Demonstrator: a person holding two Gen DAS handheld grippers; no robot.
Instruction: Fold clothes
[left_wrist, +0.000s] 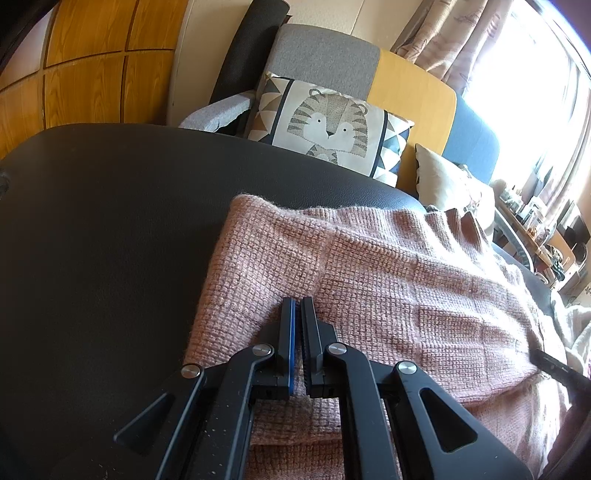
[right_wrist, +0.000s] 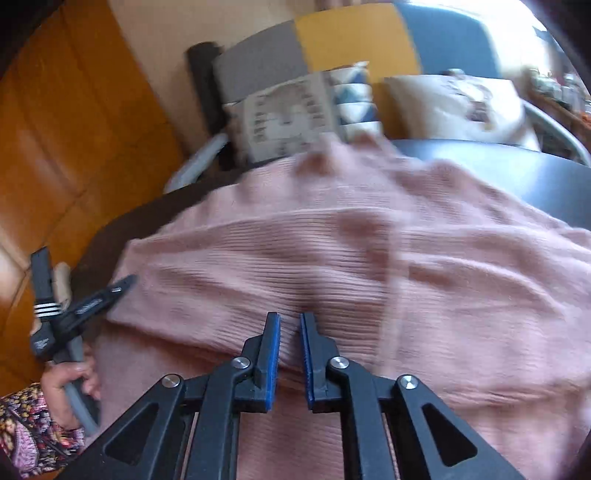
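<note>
A pink knitted sweater (left_wrist: 388, 280) lies spread over a black leather surface (left_wrist: 110, 221), with a folded layer on top. My left gripper (left_wrist: 298, 301) rests over the sweater's left part, jaws shut with only a sliver between the pads and no cloth pinched. The right wrist view is blurred. There the sweater (right_wrist: 332, 240) fills the middle, and my right gripper (right_wrist: 290, 317) hovers over its near fold, jaws a narrow gap apart with nothing between them. The left gripper (right_wrist: 123, 286) appears at the sweater's left edge, held by a hand (right_wrist: 70, 376) in a patterned sleeve.
A sofa behind holds a tiger-print cushion (left_wrist: 328, 122) and a beige cushion (left_wrist: 450, 181). Wooden panels (left_wrist: 85, 74) stand at the left. A cluttered shelf (left_wrist: 546, 229) sits by the bright window at the right. Bare black surface (right_wrist: 535, 177) shows beyond the sweater.
</note>
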